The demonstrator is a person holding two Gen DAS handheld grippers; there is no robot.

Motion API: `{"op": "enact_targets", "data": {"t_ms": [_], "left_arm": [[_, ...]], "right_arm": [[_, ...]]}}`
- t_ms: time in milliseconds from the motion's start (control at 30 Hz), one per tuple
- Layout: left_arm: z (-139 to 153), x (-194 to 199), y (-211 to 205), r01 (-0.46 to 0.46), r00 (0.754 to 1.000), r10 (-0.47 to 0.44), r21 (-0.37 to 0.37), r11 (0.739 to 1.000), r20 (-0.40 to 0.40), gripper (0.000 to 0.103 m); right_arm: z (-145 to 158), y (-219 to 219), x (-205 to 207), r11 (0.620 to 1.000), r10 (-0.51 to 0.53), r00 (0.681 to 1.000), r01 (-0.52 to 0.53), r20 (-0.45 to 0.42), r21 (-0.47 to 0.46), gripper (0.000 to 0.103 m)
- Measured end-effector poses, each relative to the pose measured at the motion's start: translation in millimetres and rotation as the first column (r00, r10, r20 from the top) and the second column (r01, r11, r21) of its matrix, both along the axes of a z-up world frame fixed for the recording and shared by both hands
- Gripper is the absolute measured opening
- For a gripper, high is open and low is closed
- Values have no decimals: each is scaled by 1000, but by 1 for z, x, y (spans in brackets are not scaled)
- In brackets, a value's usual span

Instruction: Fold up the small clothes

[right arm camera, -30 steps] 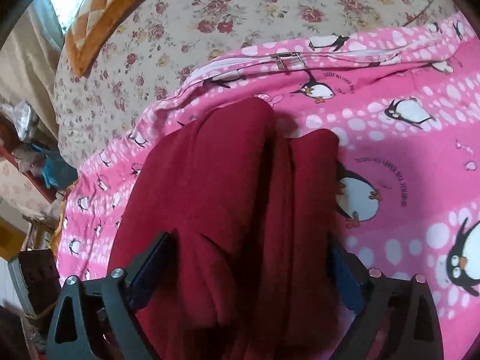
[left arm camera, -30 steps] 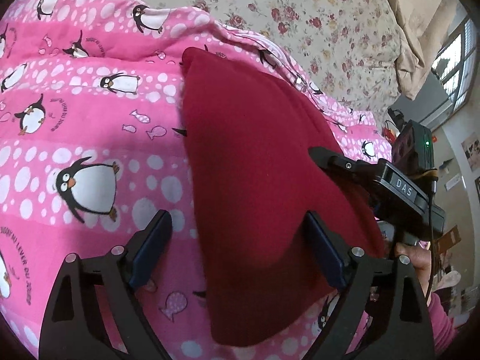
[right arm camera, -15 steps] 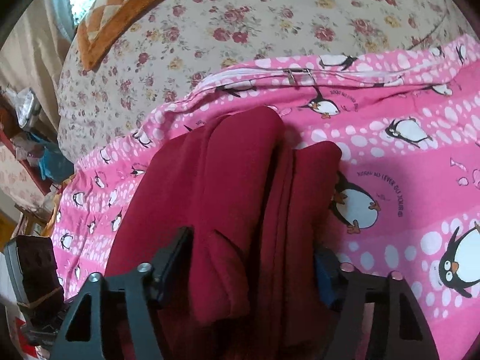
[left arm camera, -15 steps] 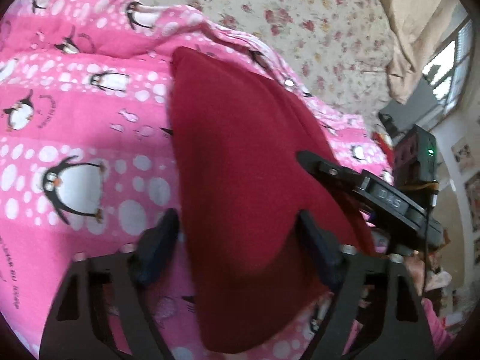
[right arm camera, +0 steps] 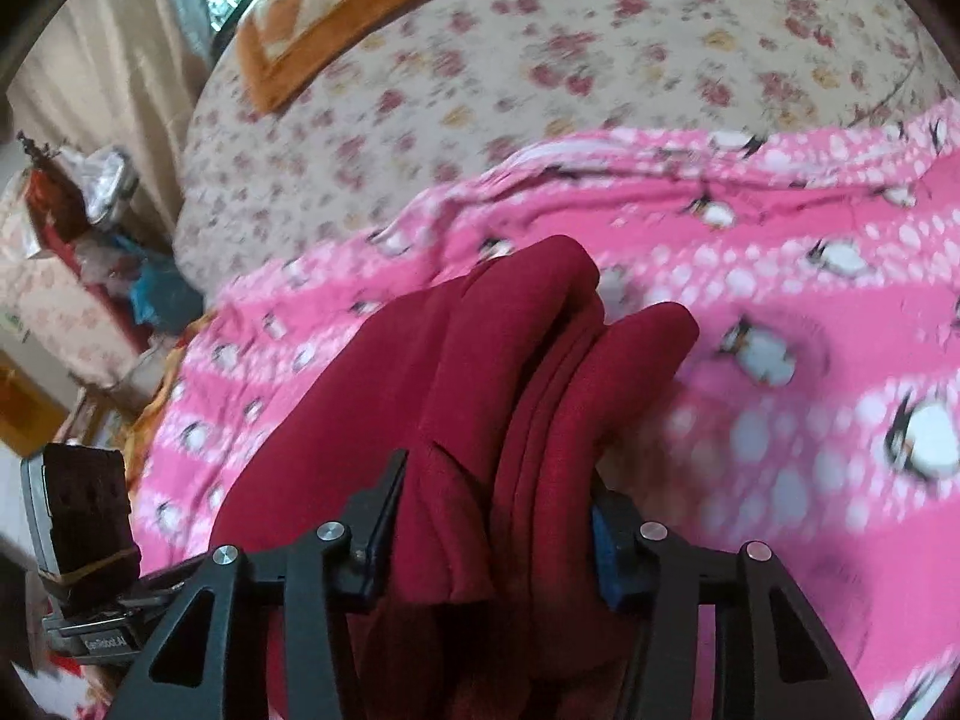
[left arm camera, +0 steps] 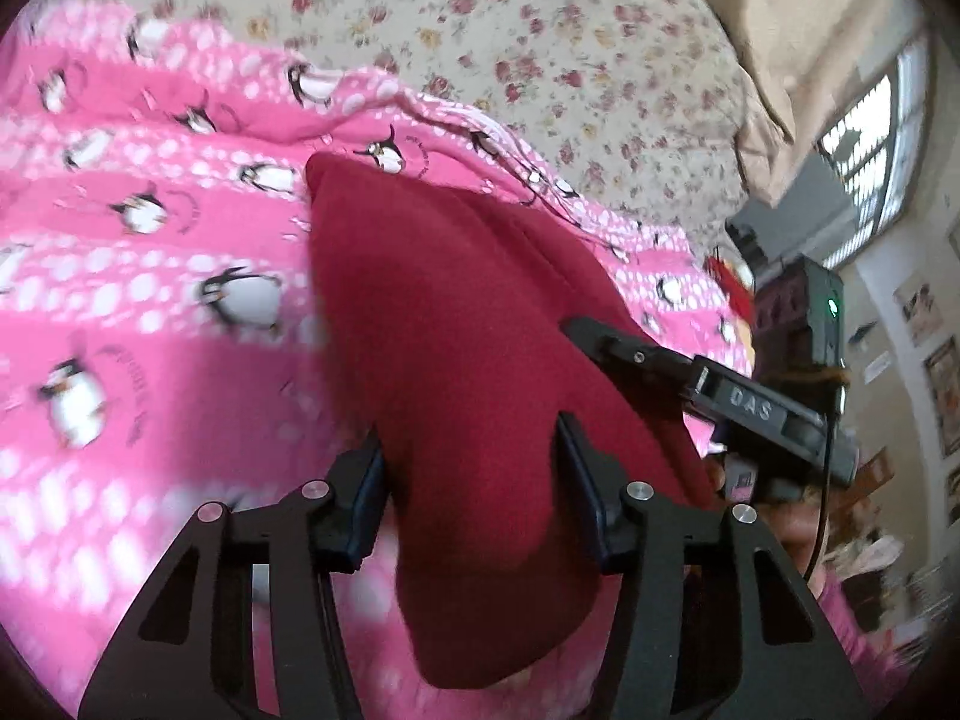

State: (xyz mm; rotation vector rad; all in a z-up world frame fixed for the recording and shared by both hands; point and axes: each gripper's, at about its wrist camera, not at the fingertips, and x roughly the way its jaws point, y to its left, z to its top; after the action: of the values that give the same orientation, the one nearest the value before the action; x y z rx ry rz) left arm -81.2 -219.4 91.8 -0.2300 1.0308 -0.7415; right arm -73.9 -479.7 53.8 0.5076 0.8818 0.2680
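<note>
We are closing the left gripper (left arm camera: pixel 471 483) and right gripper (right arm camera: pixel 495 510) on the red garment (left arm camera: pixel 444 324), apparently pinching its six-o'clock edge to fold toward twelve.

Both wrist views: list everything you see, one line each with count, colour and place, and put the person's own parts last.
red garment: one, dark red, folded in layers on the pink blanket, its near end between both grippers' fingers.
pink blanket: one, pink with white dots and penguins, spread over the bed under the garment.
floral bedsheet: one, cream with red flowers, beyond the blanket.
orange checked cushion: one, orange and cream, at the far end of the bed.
curtain: one, beige, by the window at upper right of the left view.
left gripper: one, black with blue pads, jaws closing around the garment.
right gripper: one, black with blue pads, jaws closing around the garment's layers.
</note>
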Motion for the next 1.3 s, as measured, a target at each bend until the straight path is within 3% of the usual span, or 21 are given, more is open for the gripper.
{"op": "enact_targets", "data": {"t_ms": [167,233,300,400,500,633,767,900,1033,1133,1233,1300], "left_arm": [[-13,-42,17,-4,1000,6,99,995,-27,52],[-33,-48,14,-11,999,20,165,986,-50,54],[-39,-52,14,-36,998,45,186,982,-45,59],[-30,-52,18,-50,998,58,188,981,-38,60],[-17,-51,23,-99,995,97,202,975,18,61],[-4,-48,27,-170,984,153,227,959,92,62],[-5,-45,28,-218,974,190,265,939,126,62],[-5,-50,21,-232,967,186,312,921,172,62],[3,-61,11,-232,958,152,344,910,242,62],[8,-66,5,-238,950,142,352,905,277,62],[13,-70,4,-244,946,143,351,904,291,62],[17,-73,5,-250,942,147,341,906,301,68]], "right_arm": [[-1,27,-39,997,77,996,-76,-42,17,50],[-7,39,-47,994,71,994,-77,-87,-72,54],[-10,44,-54,981,42,994,-60,-99,-186,65],[11,43,-70,966,7,998,-21,-57,-256,66],[41,44,-92,949,10,1000,-1,27,-315,66],[62,68,-108,920,148,986,-110,72,-375,58],[38,94,-109,874,214,977,-184,16,-450,48],[3,94,-108,822,161,986,-159,-44,-547,48],[9,76,-114,876,133,990,-144,-56,-460,48],[25,66,-124,916,96,995,-89,-3,-392,49],[44,64,-133,923,68,996,-43,53,-382,51],[55,68,-136,916,49,996,-14,77,-401,56]]}}
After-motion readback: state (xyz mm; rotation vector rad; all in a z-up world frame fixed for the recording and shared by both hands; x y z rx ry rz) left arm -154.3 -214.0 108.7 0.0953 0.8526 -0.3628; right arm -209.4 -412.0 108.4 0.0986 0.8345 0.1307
